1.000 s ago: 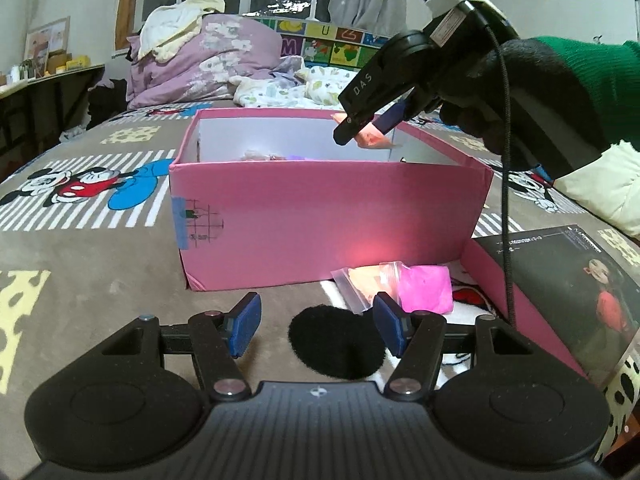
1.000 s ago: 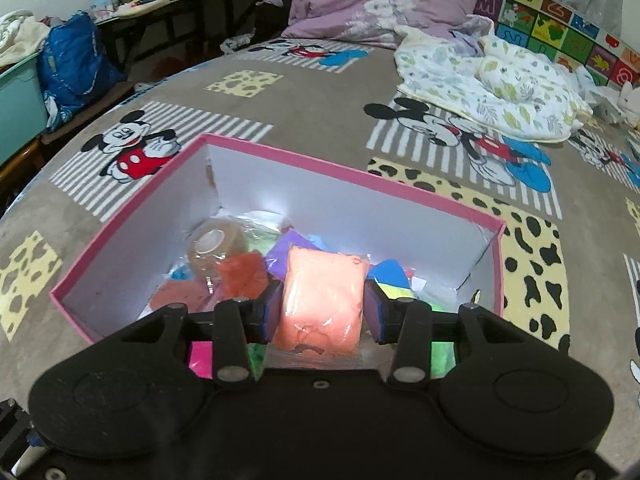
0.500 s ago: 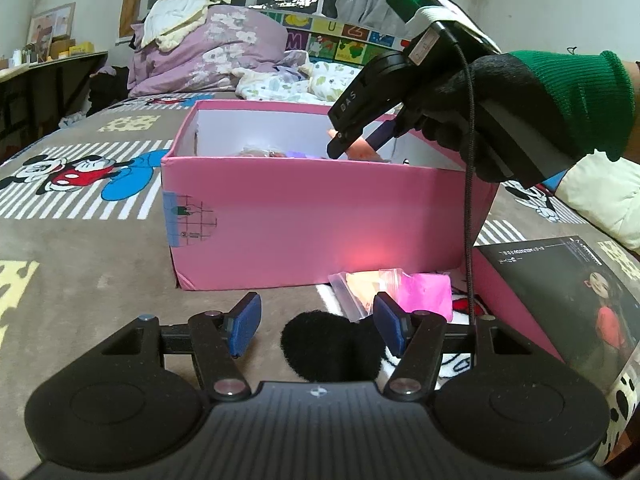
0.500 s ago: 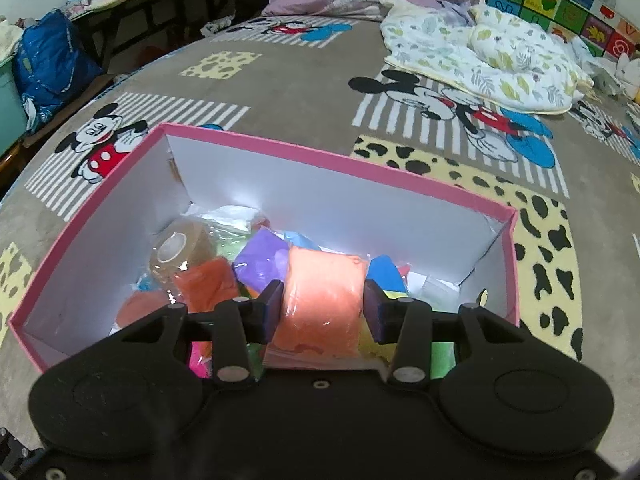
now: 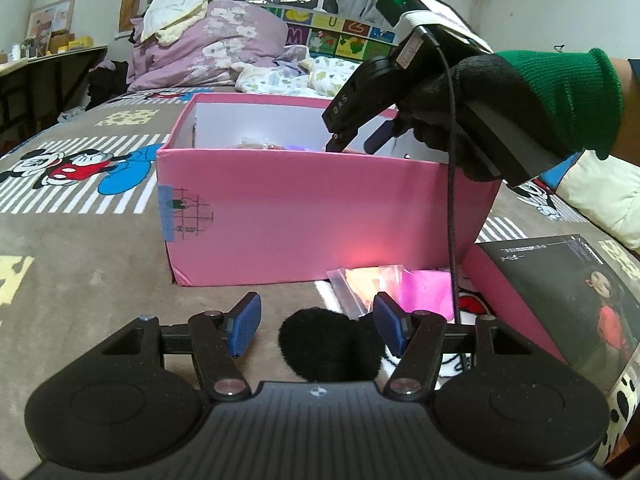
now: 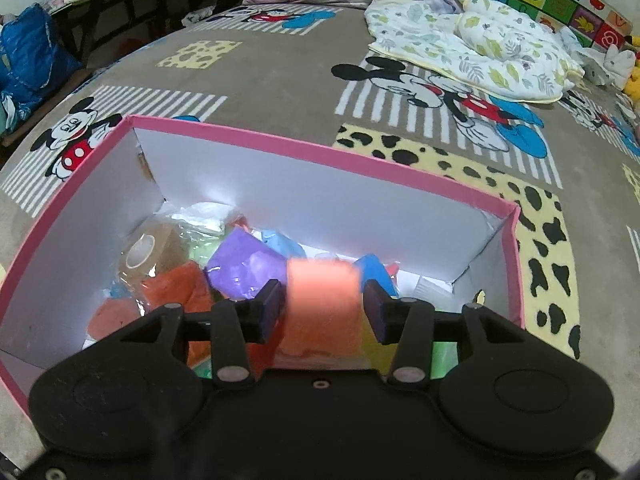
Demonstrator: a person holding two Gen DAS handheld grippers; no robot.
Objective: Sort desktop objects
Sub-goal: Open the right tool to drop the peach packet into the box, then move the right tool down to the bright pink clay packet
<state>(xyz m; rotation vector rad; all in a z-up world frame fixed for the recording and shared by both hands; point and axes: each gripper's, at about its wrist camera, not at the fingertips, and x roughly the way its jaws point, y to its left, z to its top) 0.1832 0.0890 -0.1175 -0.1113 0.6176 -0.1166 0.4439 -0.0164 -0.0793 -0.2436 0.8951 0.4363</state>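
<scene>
On the bed cover point(image 5: 100, 272), grey-brown w/ cartoon mice, striped and spotted patches, sits everything. Nearest in the left view: left gripper point(image 5: 316, 330), jaws approx. half wide, nothing between the pads; a black fuzzy puff point(image 5: 330, 344) lies just below/behind the gap. Just past it, a clear bag point(image 5: 384, 284) w/ orange and pink contents lies flat on the cover, at the foot of the pink box point(image 5: 300, 212). To the right, the box lid point(image 5: 560, 292) leans beside the box, dark printed face up.

Right gripper point(image 6: 322, 306) hangs over the box, tipped down into it. Its jaws have just been opening; the orange pack point(image 6: 322, 308) is between them, blurred, w/ small gaps at both pads, so not gripped. Long axis runs away from the camera, along the fingers, far end toward the box's back wall. Under it: purple pack point(image 6: 244, 264), tape roll point(image 6: 148, 248), other coloured packs.

Beyond: leaf-print blanket point(image 6: 472, 52), purple duvet point(image 5: 208, 56), alphabet panel point(image 5: 344, 40), window, desk point(image 5: 52, 56) at far left.
</scene>
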